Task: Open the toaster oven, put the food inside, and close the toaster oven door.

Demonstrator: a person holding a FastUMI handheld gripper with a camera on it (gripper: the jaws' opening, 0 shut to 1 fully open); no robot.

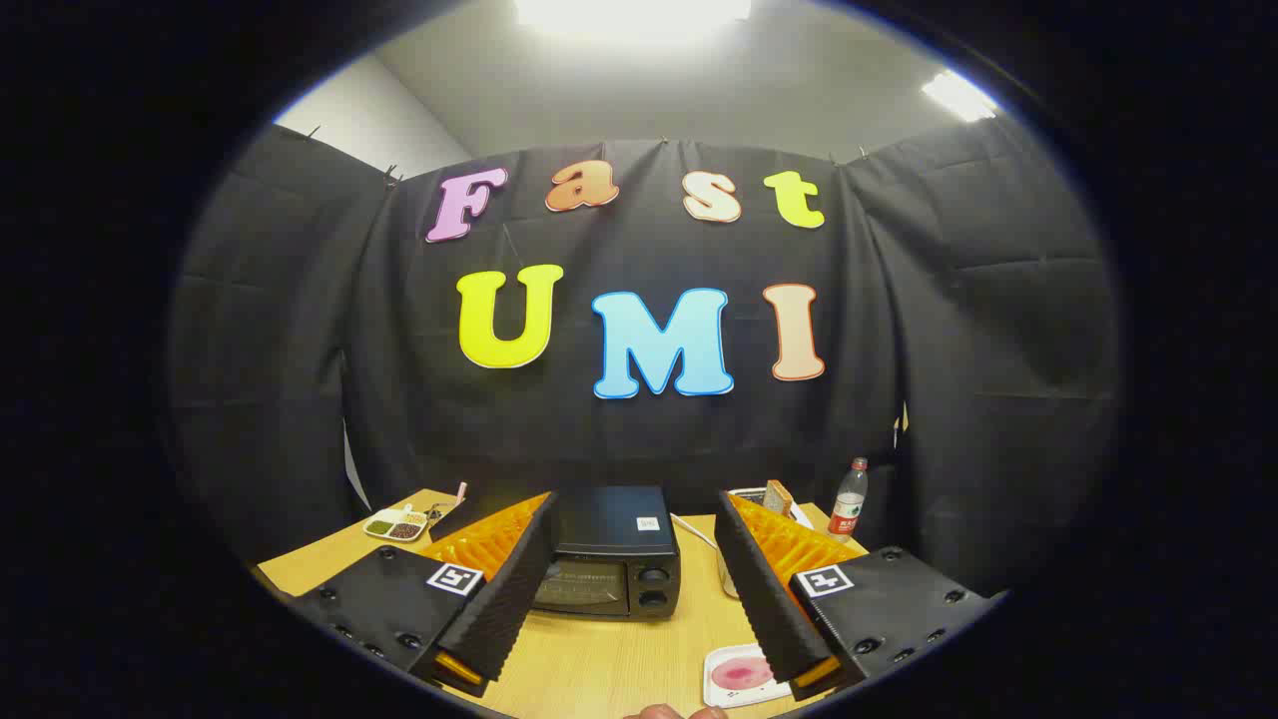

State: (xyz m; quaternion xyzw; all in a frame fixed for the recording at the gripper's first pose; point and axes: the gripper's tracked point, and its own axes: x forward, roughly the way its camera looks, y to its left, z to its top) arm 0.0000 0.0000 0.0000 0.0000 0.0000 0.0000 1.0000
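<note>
The gripper (629,619) is hanging above the wooden table (599,669) with its two fingers (499,609) spread wide, gripping nothing. Near the right finger, a small white plate (737,676) smeared with something pink is lying on the table, with fingertips of a person's hand (674,712) showing nearby. Between the fingers and a little beyond them, the black toaster oven (611,552) is sitting with its glass door closed and two knobs facing the camera. Further left, a divided dish (395,525) of green and dark bits is resting near the table's edge. Further right, a plastic water bottle (849,499) is standing upright near the booth's black cloth.
</note>
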